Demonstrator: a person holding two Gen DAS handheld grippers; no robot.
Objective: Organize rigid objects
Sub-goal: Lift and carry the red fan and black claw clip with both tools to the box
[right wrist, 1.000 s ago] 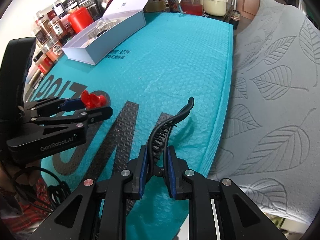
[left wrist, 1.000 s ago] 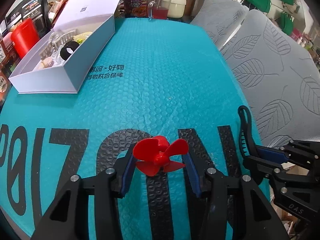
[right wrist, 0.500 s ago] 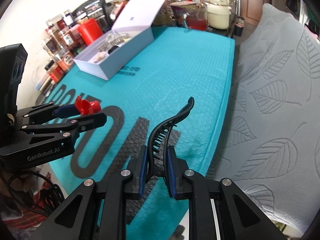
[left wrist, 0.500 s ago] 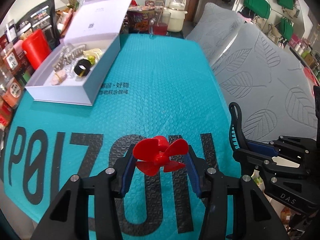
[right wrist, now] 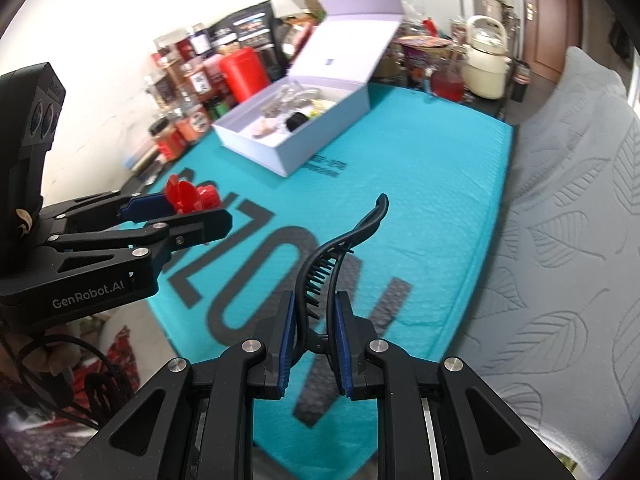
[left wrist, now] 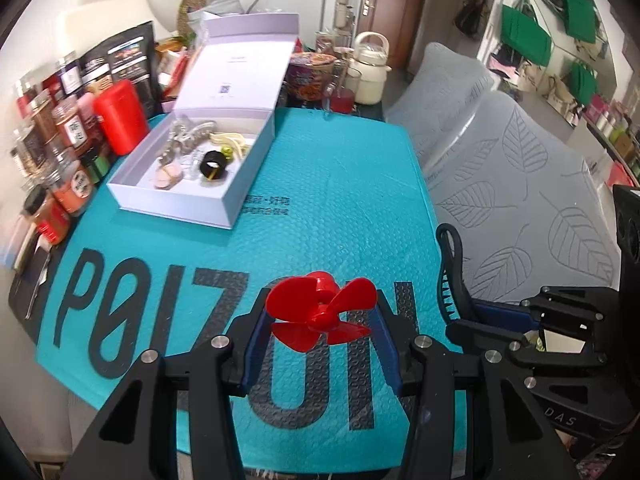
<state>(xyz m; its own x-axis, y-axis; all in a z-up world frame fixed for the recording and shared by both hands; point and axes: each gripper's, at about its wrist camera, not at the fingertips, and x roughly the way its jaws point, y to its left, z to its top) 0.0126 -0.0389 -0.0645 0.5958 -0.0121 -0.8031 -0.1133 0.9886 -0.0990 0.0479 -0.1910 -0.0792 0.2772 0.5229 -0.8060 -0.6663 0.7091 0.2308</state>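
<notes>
My left gripper [left wrist: 320, 322] is shut on a red plastic propeller [left wrist: 320, 312], held in the air above the teal mat [left wrist: 320, 208]. My right gripper [right wrist: 316, 312] is shut on a black hair claw clip [right wrist: 340, 252], whose curved end sticks up past the blue pads. In the left wrist view the right gripper [left wrist: 472, 312] with the clip [left wrist: 452, 264] hangs at the right; in the right wrist view the left gripper [right wrist: 188, 212] with the propeller [right wrist: 192, 198] hangs at the left. An open white box [left wrist: 188, 196] at the mat's far left holds several small items.
Jars, a red canister [left wrist: 120, 116] and packets crowd the far left edge. A kettle [left wrist: 372, 72], a glass of red drink [left wrist: 342, 100] and a bowl stand behind the box. A grey leaf-patterned cushion [left wrist: 520, 184] borders the mat on the right.
Both grippers have risen from the mat with their objects still held; the table and box now look farther away and more of the room shows.
</notes>
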